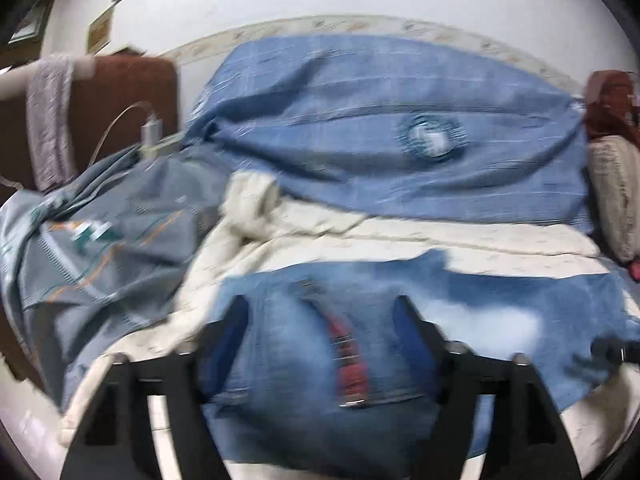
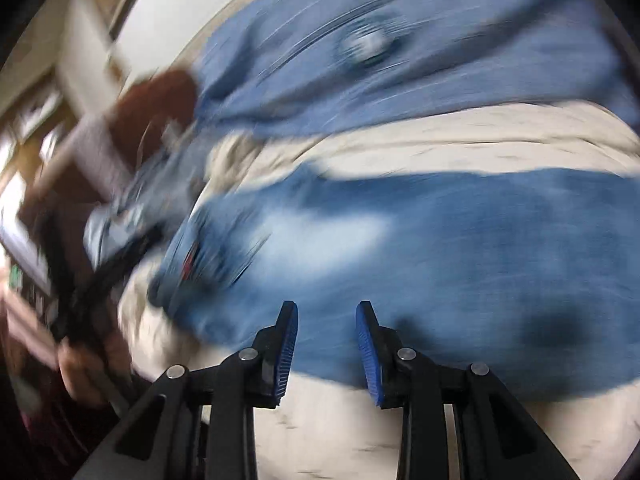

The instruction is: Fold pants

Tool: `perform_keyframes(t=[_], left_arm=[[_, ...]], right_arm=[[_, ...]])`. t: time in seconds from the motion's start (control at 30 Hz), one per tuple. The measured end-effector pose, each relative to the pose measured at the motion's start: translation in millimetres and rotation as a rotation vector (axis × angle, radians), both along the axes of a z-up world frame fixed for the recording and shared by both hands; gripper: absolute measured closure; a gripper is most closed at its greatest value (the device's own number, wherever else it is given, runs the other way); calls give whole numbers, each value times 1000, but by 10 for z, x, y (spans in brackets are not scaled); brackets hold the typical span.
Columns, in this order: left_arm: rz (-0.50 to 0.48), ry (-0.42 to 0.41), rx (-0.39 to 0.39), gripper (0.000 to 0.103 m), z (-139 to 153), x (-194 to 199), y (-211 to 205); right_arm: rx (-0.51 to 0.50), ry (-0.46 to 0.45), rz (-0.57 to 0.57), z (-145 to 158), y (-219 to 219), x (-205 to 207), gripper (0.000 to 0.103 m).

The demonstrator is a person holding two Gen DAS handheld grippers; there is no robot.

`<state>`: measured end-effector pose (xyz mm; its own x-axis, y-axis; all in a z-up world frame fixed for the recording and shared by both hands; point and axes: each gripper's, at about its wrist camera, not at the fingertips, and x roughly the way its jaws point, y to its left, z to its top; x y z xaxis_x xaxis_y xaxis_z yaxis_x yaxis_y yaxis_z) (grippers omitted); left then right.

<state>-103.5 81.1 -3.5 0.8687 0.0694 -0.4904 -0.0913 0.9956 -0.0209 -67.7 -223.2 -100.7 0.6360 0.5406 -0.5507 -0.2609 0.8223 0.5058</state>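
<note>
A pair of faded blue denim pants [image 1: 320,344] lies spread on the cream quilted bedspread [image 1: 460,240], along the near edge of the bed, the waist end bunched toward the left side and the legs running off to the right. Farther back a light blue blanket [image 1: 380,120] covers the head end, and a grey patterned sheet [image 1: 100,240] is heaped at the left edge.

The left gripper [image 1: 322,312] hangs over the waist end with its jaws standing wide, the denim below them but nothing pinched. The right gripper [image 2: 327,312] hovers above the legs at the near edge, its blue-padded jaws only narrowly apart and holding nothing.

Denim like this looks heavy and rather stiff for cloth: it should keep a crease and drag rather than flutter, though the bunched waist will resist flattening. The thick waistband seam and the leg hems seem the surest places to pinch, being firm and unlikely to slip from the pads.
</note>
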Motion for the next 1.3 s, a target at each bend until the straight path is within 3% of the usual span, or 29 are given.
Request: perform_keyframes(t=[0.07, 0.13, 0.17, 0.27, 0.4, 0.53, 0.73, 0.93, 1.1, 1.3], left_arm=[[-61, 17, 0, 20, 14, 42, -218], [-122, 49, 7, 18, 7, 123, -477], [-158, 66, 8, 18, -4, 164, -650], [-231, 105, 9, 17, -45, 277, -1018], [-298, 185, -62, 17, -146, 400, -1348], [-331, 296, -113, 17, -311, 540, -1546], [-319, 421, -60, 17, -564, 648, -1614], [-331, 403, -27, 15, -544, 595, -1663], [-330, 394, -102, 15, -465, 579, -1529], [-350, 368, -146, 15, -385, 546, -1478]], right_arm=[[75, 15, -97, -11, -374, -1, 65], [147, 19, -204, -14, -713, -38, 37], [185, 9, -247, -18, -873, -100, 36], [273, 14, -340, -58, -1331, -264, 36], [366, 47, -430, -187, -1745, -426, 36], [389, 55, -501, -264, -1987, -537, 36], [472, 116, -526, -418, -2200, -577, 36], [439, 195, -518, -498, -2037, -494, 36], [428, 245, -533, -616, -2016, -459, 36], [421, 235, -560, -624, -1990, -401, 35]])
